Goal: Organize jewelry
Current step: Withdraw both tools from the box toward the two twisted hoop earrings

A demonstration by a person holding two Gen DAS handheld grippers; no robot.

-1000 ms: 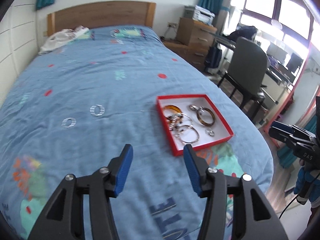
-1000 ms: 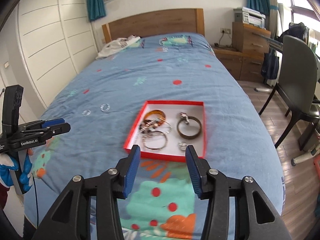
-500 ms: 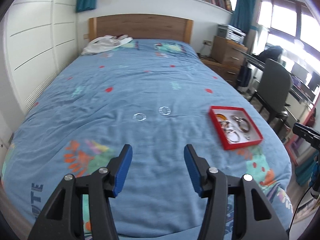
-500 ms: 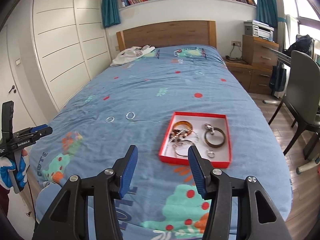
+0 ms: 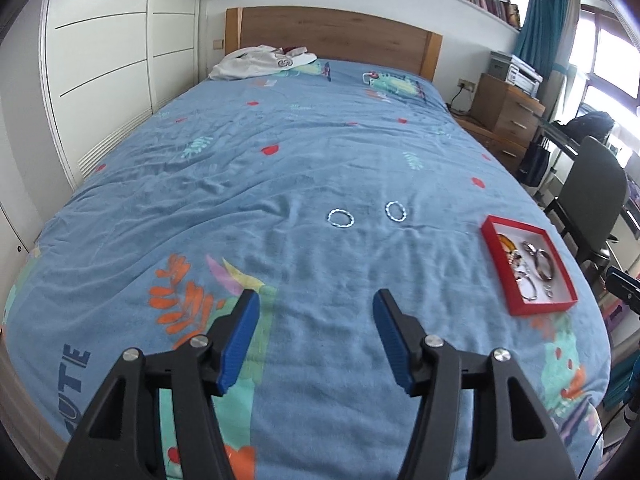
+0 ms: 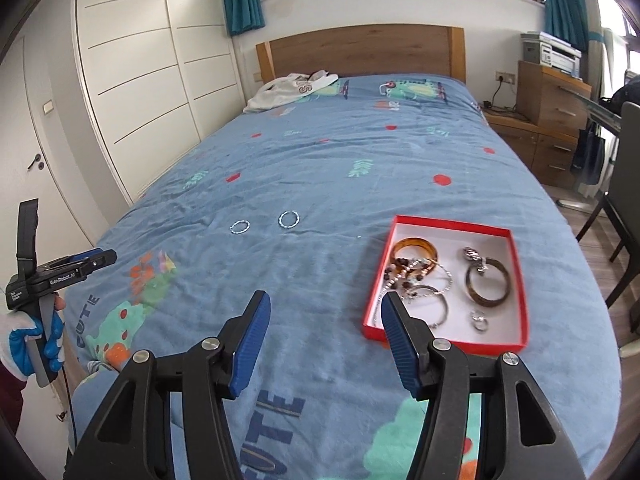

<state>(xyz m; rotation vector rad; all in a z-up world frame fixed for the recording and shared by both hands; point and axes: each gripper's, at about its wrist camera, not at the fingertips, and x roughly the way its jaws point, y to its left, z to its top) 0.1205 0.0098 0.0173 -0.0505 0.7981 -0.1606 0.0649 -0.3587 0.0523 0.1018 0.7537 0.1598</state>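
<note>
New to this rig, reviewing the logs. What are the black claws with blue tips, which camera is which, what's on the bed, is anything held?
No robot arm: a person holds one handheld gripper per hand, each with a fisheye camera looking along its fingers. One picture looks past the left gripper, the other past the right gripper, whose view also shows the left one in a gloved hand at the edge. Both are open and hold nothing. On the blue bedspread lie two silver bracelets and a red tray with bangles and rings inside.
</note>
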